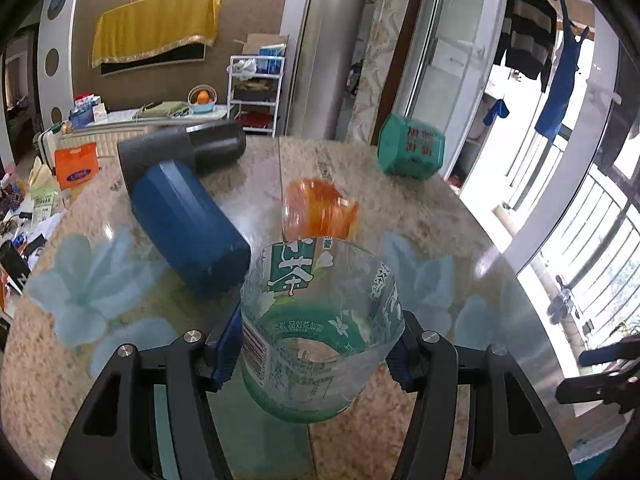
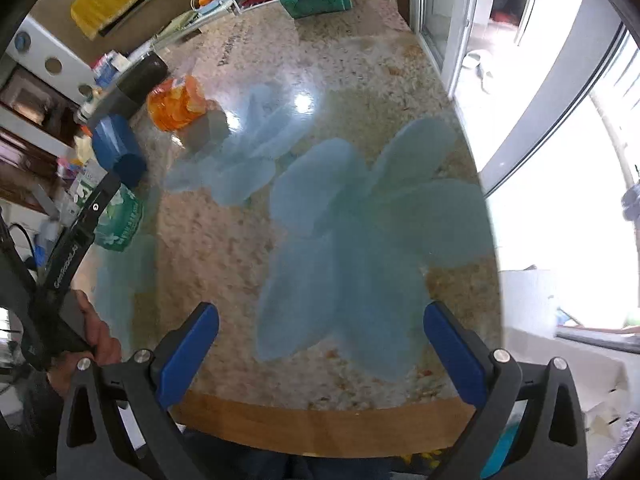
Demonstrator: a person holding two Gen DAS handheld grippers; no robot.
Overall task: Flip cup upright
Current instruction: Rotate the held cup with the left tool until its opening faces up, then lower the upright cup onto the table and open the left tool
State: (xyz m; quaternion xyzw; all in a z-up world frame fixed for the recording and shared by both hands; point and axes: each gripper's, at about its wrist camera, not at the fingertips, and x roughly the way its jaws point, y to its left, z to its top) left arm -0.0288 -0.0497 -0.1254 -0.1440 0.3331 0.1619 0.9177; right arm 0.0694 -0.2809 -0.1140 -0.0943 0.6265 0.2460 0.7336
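My left gripper (image 1: 316, 356) is shut on a clear plastic cup with a green tea label (image 1: 320, 328), its blue pads pressing both sides. The cup's open mouth points away and up, and it is held just above the table. In the right wrist view the same cup (image 2: 120, 220) shows at the far left, next to the left gripper's arm. My right gripper (image 2: 320, 356) is open and empty above the table's near edge.
The round stone-pattern table (image 1: 460, 240) with blue flowers holds an orange plastic cup (image 1: 316, 210), a blue tumbler on its side (image 1: 188, 224), a dark flask (image 1: 192, 148) and a green box (image 1: 412, 148). A window is to the right.
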